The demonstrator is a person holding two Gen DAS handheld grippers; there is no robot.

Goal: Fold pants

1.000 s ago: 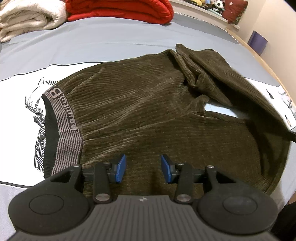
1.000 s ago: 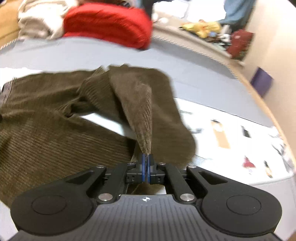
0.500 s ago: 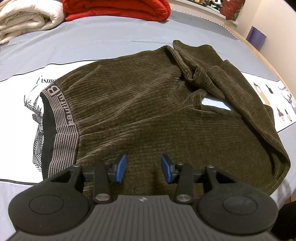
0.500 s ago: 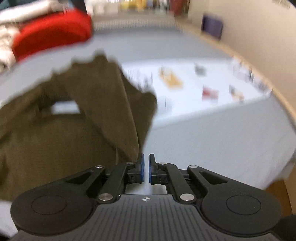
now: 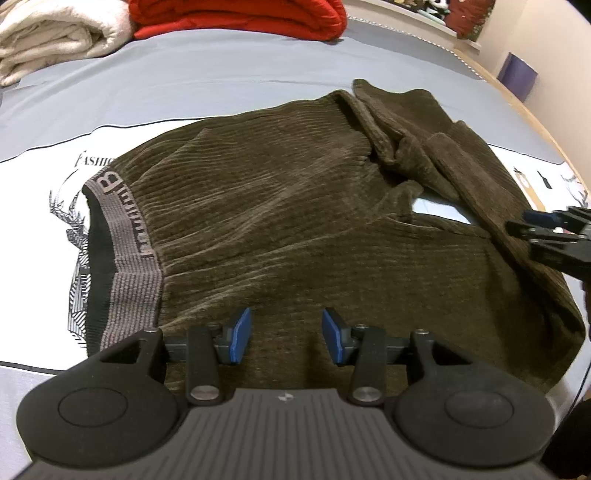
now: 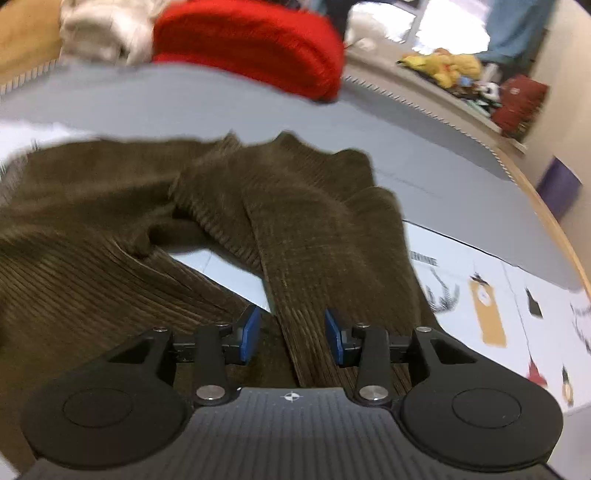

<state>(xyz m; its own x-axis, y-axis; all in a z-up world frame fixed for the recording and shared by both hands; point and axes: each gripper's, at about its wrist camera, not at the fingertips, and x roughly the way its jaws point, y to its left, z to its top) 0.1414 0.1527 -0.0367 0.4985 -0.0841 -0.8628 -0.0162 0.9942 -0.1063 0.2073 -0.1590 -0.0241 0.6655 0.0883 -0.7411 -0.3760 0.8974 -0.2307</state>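
Dark olive corduroy pants lie spread on the bed, grey lettered waistband at the left. One leg is folded back diagonally over the other. My left gripper hovers open over the near edge of the pants, nothing between its blue pads. My right gripper is above the folded leg's lower end with its jaws opening. A strip of cloth runs beneath them and the pads do not press on it. The right gripper also shows at the right edge of the left wrist view, beside the leg.
The bed has a grey sheet with a white printed panel under the pants. A red blanket and a cream blanket lie at the far end. A shelf of toys and a purple box stand beyond the bed's right edge.
The right gripper, shut on the lifted leg a second ago, has let it go; the leg now lies flat. That gripper swung right and came back over it, jaws apart. The left gripper kept still.
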